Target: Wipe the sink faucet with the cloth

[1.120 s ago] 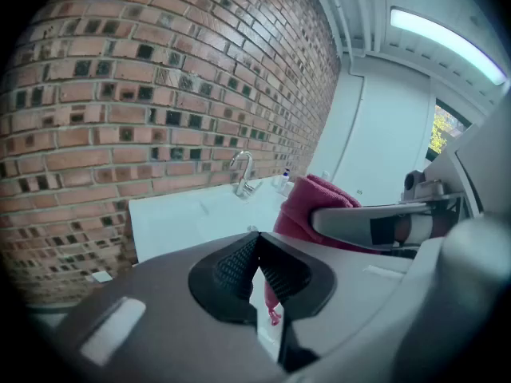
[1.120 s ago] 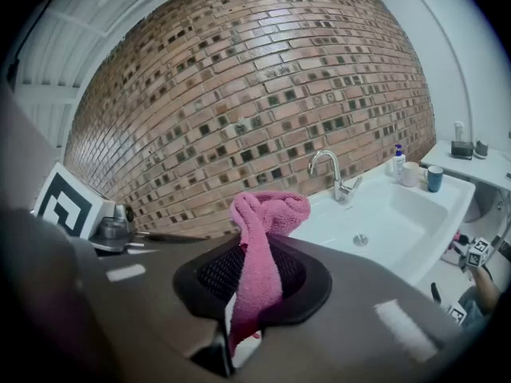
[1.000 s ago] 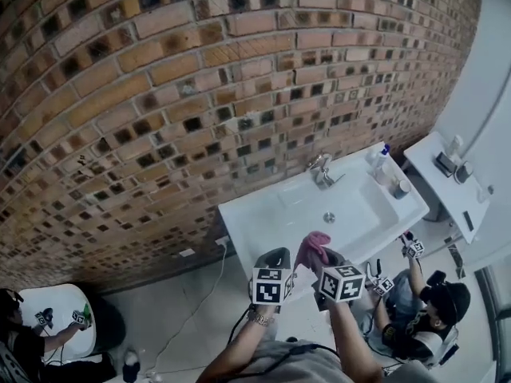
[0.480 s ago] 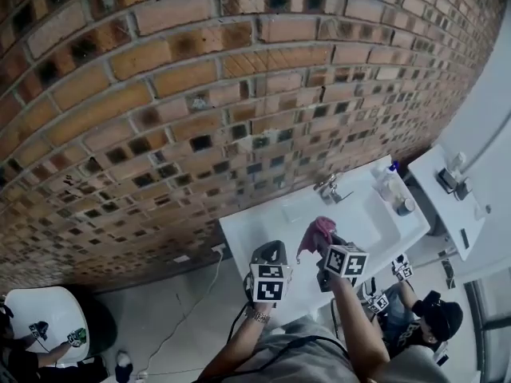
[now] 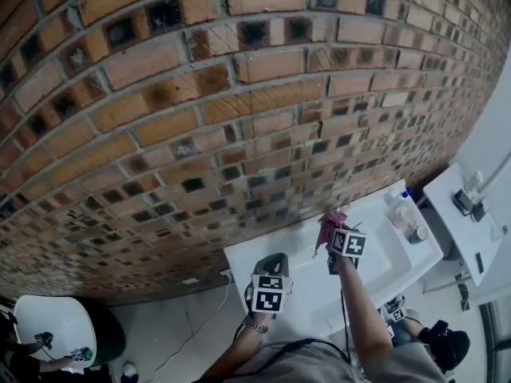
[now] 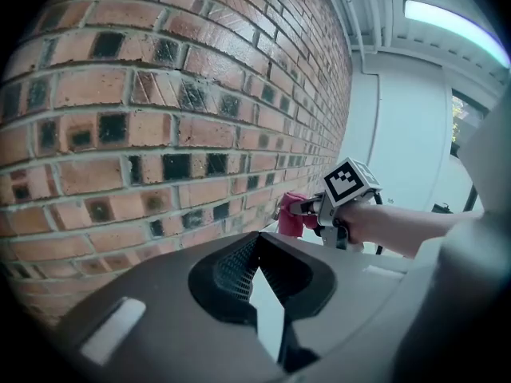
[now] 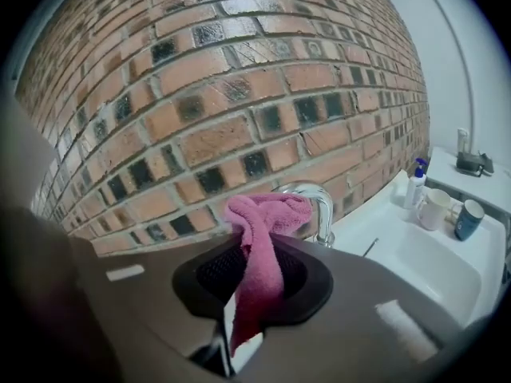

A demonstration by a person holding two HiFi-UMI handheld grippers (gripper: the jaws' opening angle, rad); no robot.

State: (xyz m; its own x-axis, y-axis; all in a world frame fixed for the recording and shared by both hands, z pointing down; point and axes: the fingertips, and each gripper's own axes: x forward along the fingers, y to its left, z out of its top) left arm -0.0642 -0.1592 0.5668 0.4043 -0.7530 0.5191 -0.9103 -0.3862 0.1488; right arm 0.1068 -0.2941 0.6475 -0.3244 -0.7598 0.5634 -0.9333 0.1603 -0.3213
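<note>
Firstly, right gripper (image 7: pixel 249 255): jaws clamped on a pink cloth (image 7: pixel 267 214), held out on an outstretched arm over the white sink (image 7: pixel 415 266).

Cloth: terry, gripped partway along. A bunched upper end rises above the jaw tips and a tail hangs down between the jaws toward the camera. In the right gripper view the bunched end overlaps the left side of the curved spout of the faucet (image 7: pixel 322 206). Whether the two touch cannot be told.

Faucet: chrome, gooseneck form, upright at the back edge of the sink, close under the brick wall (image 7: pixel 200 94). In the head view the cloth hides most of it.

Left gripper (image 6: pixel 254 244): jaws closed tip to tip, nothing between them. It is held back near the person's body, left of the right gripper and well apart from the faucet, pointing toward the wall. Its view takes in the right gripper and cloth from the side.

Sink, right end: white pump bottle (image 7: pixel 414 183) with blue top, white mug (image 7: pixel 433 208) and blue cup (image 7: pixel 469 218), in a row beside the basin.

Beyond the sink, right: white shelf (image 5: pixel 459 222) carrying small dark items, too small to identify.

Lower right, head view: a second person (image 5: pixel 443 345), low beside the sink.
</note>
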